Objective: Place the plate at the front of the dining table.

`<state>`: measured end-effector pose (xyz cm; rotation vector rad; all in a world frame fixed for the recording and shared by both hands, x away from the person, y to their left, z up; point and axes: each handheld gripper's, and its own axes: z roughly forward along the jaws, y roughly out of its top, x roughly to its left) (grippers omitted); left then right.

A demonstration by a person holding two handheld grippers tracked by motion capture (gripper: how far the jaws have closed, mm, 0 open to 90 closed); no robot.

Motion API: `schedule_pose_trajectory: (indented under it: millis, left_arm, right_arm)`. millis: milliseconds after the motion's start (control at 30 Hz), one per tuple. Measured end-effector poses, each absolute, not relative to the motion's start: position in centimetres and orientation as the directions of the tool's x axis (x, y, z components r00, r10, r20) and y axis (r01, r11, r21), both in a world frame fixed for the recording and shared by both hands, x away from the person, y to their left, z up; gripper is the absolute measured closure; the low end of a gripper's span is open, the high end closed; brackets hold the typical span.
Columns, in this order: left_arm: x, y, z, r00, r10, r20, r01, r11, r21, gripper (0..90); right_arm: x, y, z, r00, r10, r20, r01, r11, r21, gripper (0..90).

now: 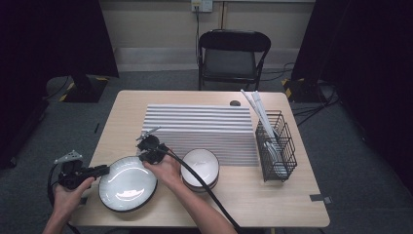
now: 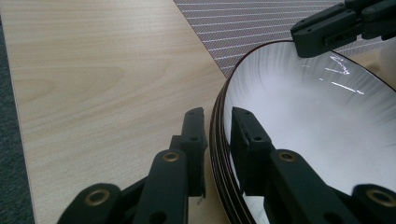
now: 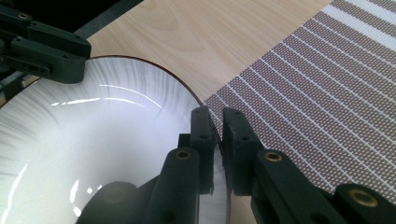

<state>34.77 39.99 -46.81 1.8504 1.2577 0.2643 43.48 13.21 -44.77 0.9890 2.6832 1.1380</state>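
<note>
On the near left part of the bench (image 1: 272,195), a white plate (image 1: 127,184) with a dark rim is held at two opposite edges. Its left edge is taken by the left gripper (image 1: 103,170), its upper right edge by the right gripper (image 1: 144,157), so the plate lies straight between the two. It is round, so no long axis governs the move; what counts is the line from one grip to the other, which runs from lower left to upper right across the plate.

From the left gripper view, the rim (image 2: 218,140) is seen standing between the two jaws, one jaw inside the dish and one outside, closed up to it; more than one rim line shows there, so a stack cannot be ruled out. From the right gripper view, the jaws are seen nearly together with the thin rim (image 3: 215,133) pinched between them, at the border of the striped mat (image 3: 317,107).

Both forearms come in from the near edge; the left hand (image 1: 68,192) is held low and level, pointing right, while the right hand (image 1: 168,169) is crossed over leftward, its cable trailing back past the bowls (image 1: 200,168). A lift, judged from this, would need both hands raised evenly. A wire rack (image 1: 276,146) stands well apart at the right.
</note>
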Motion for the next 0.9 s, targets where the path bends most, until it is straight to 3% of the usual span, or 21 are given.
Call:
schedule_pose_trajectory:
  millis: [333,467,900]
  left_arm:
    - [34.62,40.13,-46.7,0.469,0.837,-0.283,0.657,-0.116,0.745,74.2]
    - [34.64,40.01,-46.61,0.472,0.834,-0.286,0.657,-0.116,0.745,83.4]
    - [34.78,39.99,-46.73,0.475,0.831,-0.289,0.662,-0.121,0.74,83.0]
  right_arm:
    - [43.15,13.17,-45.07,-0.793,0.586,0.168,0.527,0.519,0.673,83.9]
    - [42.92,12.97,-45.27,-0.783,0.595,0.181,0.535,0.497,0.683,83.9]
    - [42.85,12.92,-45.27,-0.772,0.605,0.196,0.553,0.485,0.678,83.8]
